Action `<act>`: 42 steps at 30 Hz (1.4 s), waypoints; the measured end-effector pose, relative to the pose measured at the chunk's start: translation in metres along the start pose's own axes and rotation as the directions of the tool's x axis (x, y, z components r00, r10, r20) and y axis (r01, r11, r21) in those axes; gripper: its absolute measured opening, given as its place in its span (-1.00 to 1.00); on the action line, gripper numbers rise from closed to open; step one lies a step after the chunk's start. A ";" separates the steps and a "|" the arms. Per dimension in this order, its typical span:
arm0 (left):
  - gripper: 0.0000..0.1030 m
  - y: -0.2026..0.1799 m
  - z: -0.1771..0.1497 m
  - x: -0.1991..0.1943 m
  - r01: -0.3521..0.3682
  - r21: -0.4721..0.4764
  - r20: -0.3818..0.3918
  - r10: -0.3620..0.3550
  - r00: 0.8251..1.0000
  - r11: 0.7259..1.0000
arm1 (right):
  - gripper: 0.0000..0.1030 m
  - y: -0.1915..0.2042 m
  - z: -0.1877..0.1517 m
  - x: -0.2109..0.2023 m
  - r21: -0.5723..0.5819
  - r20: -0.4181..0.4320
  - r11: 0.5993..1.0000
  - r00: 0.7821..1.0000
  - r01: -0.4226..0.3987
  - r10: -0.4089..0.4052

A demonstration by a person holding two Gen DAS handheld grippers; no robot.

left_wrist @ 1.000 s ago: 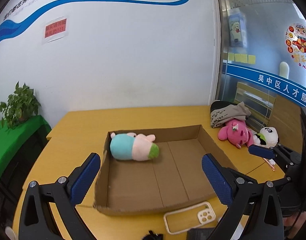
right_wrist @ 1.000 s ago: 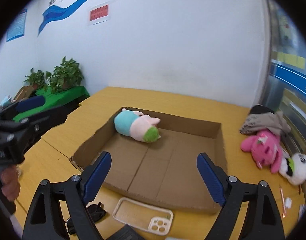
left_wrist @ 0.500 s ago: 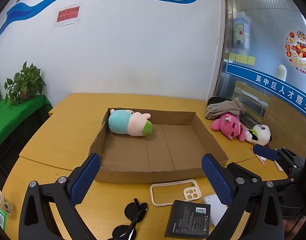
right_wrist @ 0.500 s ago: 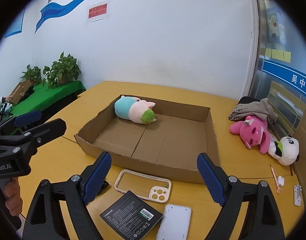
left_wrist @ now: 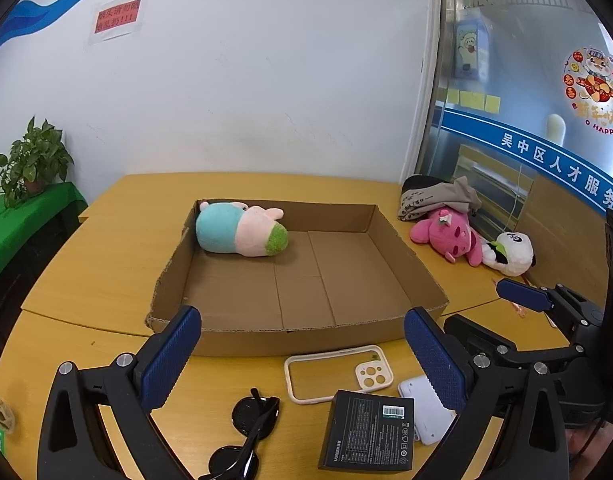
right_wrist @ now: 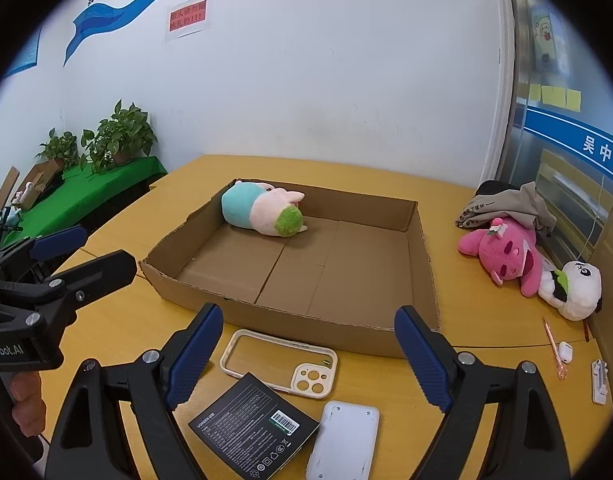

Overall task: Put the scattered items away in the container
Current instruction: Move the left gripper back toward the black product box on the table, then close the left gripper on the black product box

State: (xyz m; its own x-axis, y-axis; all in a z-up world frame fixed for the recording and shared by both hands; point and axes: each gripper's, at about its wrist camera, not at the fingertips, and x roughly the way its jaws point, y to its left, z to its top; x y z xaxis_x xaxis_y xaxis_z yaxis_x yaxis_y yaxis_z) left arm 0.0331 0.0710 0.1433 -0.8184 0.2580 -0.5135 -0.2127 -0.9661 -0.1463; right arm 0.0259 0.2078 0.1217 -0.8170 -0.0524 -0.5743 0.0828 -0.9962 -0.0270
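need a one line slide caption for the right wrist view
Open right gripper above a phone case, with one plush toy already in the cardboard box.

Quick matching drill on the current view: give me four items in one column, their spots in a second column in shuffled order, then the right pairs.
Items:
1. blue-and-pink plush
2. phone case
3. panda plush
4. sunglasses

Places:
A. table, right of the pink plush
B. table, just outside the box's near wall
C. inside the cardboard box, far-left corner
D. table, left of the black packet

Pairs: 1-C, 2-B, 3-A, 4-D
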 end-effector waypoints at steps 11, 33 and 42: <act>1.00 0.001 -0.005 0.014 0.046 -0.010 -0.045 -0.046 0.998 0.999 | 0.70 -0.003 -0.006 0.012 0.009 -0.033 0.999 0.999 -0.034 0.034; 0.99 0.011 -0.059 0.060 0.172 -0.080 -0.255 -0.187 0.949 0.982 | 0.71 -0.012 -0.098 0.037 0.081 -0.218 0.969 0.944 -0.235 0.248; 0.94 -0.005 -0.095 0.108 0.282 -0.126 -0.421 -0.308 0.853 0.951 | 0.71 0.015 -0.137 0.058 0.057 -0.313 0.956 0.904 -0.288 0.291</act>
State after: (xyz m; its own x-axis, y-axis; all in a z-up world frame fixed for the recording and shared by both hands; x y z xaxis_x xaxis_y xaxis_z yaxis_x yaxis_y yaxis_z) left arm -0.0035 0.1045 0.0083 -0.4075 0.5224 -0.7491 -0.3656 -0.8450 -0.3904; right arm 0.0575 0.1993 -0.0241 -0.5357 -0.3157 -0.7832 0.2823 -0.9411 0.1863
